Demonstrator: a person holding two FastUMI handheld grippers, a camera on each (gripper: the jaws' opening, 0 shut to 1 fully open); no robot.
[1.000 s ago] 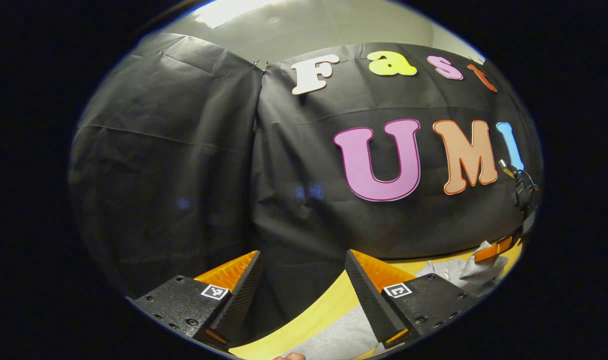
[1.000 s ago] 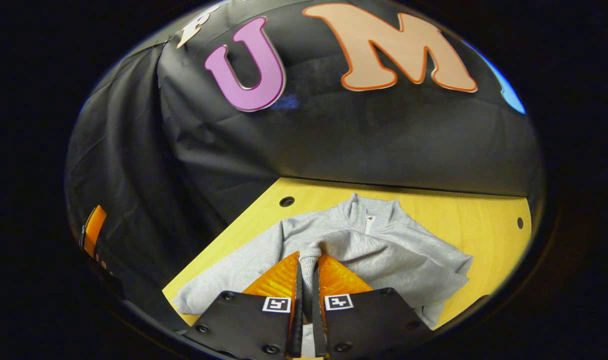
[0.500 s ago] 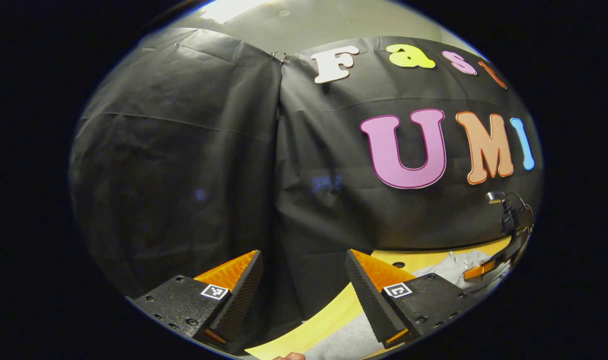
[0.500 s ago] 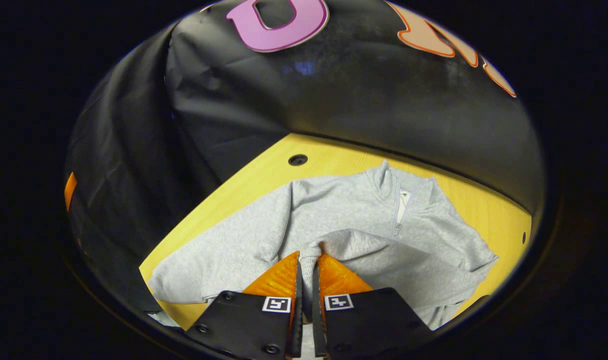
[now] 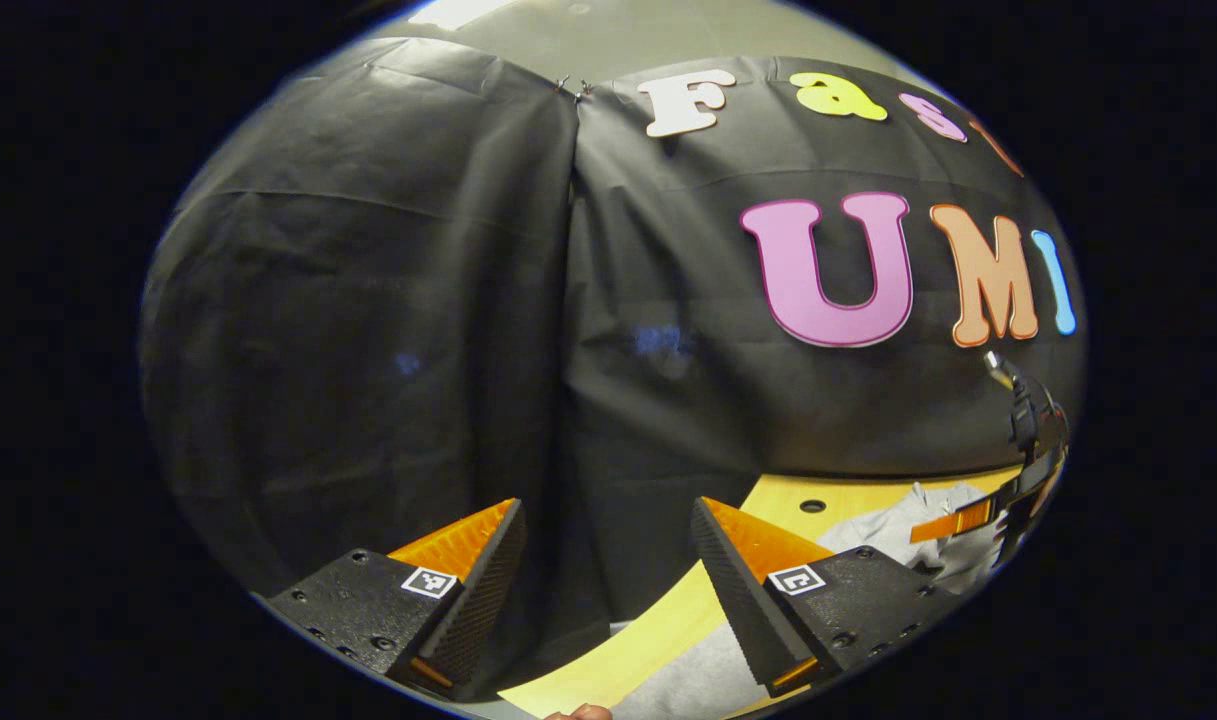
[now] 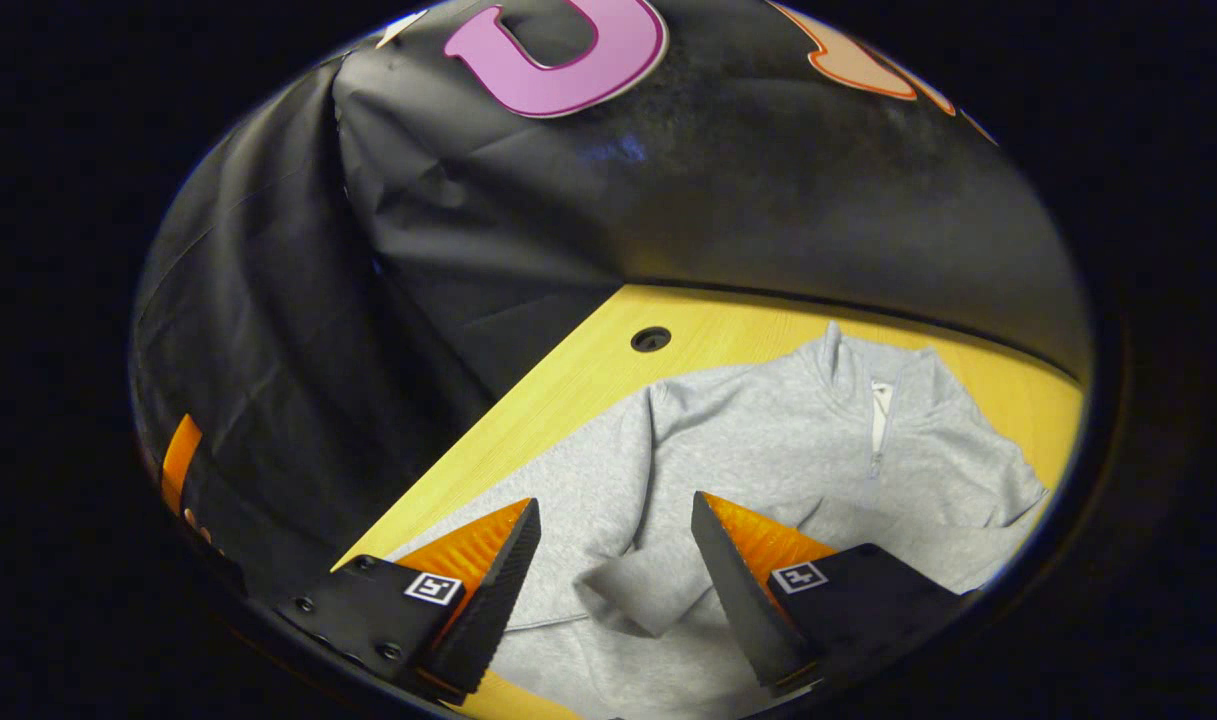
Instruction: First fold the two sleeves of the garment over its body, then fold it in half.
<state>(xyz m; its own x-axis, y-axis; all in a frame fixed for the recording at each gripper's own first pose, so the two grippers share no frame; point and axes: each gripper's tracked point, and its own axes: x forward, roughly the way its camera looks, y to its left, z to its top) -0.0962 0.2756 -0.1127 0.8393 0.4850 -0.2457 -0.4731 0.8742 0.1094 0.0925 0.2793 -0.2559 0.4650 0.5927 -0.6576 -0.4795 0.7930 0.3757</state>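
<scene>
On the yellow wooden desk (image 6: 568, 385) lies one grey sweatshirt (image 6: 758, 440), collar toward the black cloth wall, zip at the neck. Compared with half a second ago, the right gripper (image 6: 613, 530) has let go of the sleeve cuff: its jaws, then clamped on it, now stand wide apart. The sleeve (image 6: 668, 590) rests folded across the body, its ribbed cuff lying between and just beyond the two fingers, touching neither as far as can be seen. The fabric is soft, fleecy knit, lightly creased. One round hole (image 6: 651, 338) is cut in the desk near the sweatshirt's shoulder. In the left gripper view the left gripper (image 5: 608, 535) has its jaws apart, holding nothing, pointed at the cloth wall above the desk edge, with the sweatshirt low at right.
</scene>
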